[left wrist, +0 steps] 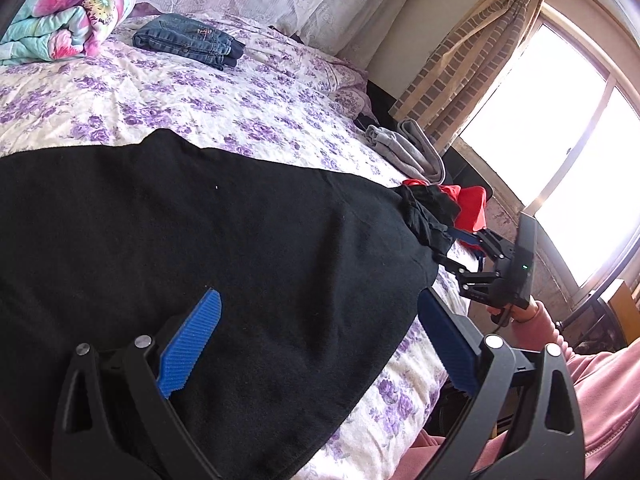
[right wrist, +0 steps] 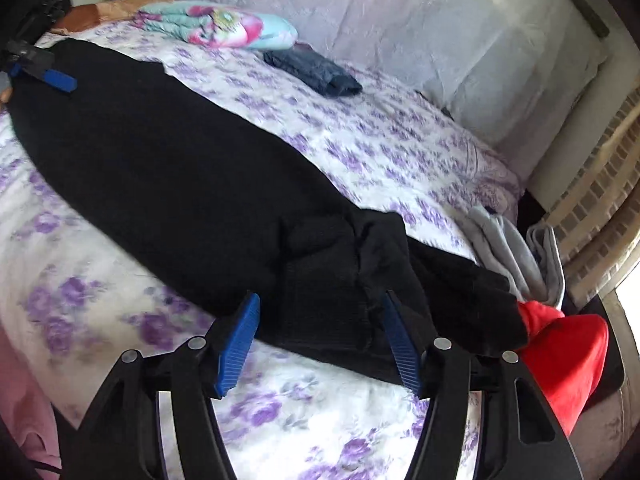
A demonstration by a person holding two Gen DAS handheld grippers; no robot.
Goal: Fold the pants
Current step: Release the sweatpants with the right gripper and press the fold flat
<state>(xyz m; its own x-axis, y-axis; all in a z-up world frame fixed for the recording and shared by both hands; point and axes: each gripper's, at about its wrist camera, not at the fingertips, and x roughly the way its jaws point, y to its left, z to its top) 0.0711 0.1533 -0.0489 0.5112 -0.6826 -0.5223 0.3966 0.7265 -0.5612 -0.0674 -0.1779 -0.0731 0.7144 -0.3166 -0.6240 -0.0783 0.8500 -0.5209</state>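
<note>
Black fleece-like pants (left wrist: 192, 240) lie lengthwise on the bed's purple-flowered sheet (left wrist: 180, 108), 1 long dark band from the left side to the bunched end near the bed's edge. That end is crumpled, with a ribbed cuff or waistband visible in the right wrist view; which of the 2 it is I cannot tell, the fabric being too dark.

Left gripper (left wrist: 320, 332): blue pads spread wide over the pants, nothing clamped. Right gripper (right wrist: 320, 344): jaws apart, straddling the ribbed band, pads not pressing on it.

Handling judgement: soft, limp, fairly thick knit, light for its bulk. It should drape and sag when lifted, and not slip much on ridged pads. The ribbed band is denser and should give the firmest hold; best taken at its outer corners, both layers together, so the fold stays square. The mid-leg is flat and offers little to pinch.

Nearby: folded blue jeans (left wrist: 188, 40), rolled floral quilt (left wrist: 68, 20), grey garment (right wrist: 516, 256) and red cloth (right wrist: 564, 356) just beside the crumpled end. Risk of snagging the red cloth.
</note>
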